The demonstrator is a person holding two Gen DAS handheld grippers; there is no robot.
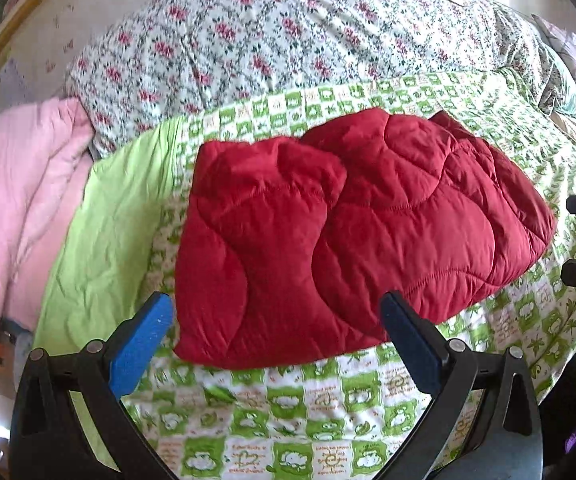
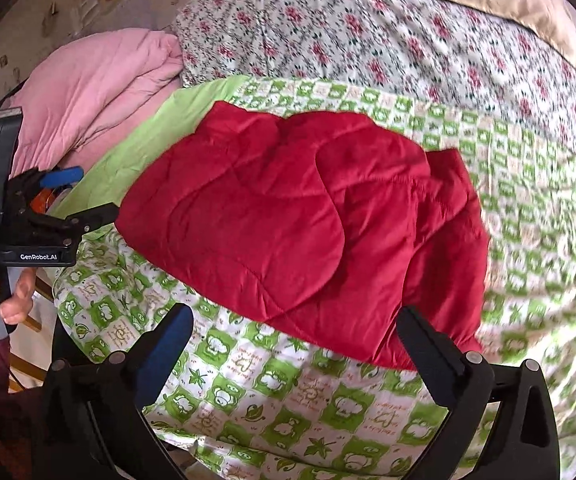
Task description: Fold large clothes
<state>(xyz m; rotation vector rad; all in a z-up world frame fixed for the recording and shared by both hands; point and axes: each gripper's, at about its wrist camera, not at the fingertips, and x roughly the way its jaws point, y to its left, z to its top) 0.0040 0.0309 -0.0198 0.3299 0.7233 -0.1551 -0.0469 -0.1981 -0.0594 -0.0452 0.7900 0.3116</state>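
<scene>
The folded red quilted jacket (image 1: 348, 232) lies just beyond both grippers (image 1: 275, 328) (image 2: 296, 344), fingers wide and empty, its long axis crosswise.

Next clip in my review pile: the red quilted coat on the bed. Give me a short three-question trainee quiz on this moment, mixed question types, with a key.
1. True or false: the red quilted coat lies folded on the green-and-white patterned sheet.
2. Multiple choice: the left gripper is
A. shut on the coat
B. open with nothing clamped between its fingers
C. shut on the pink quilt
3. Short answer: in the right wrist view, what bedding lies beyond the coat, towards the top of the picture?

Key
1. True.
2. B; the right gripper stands open too.
3. The floral quilt, with the pink quilt to its left.
</scene>
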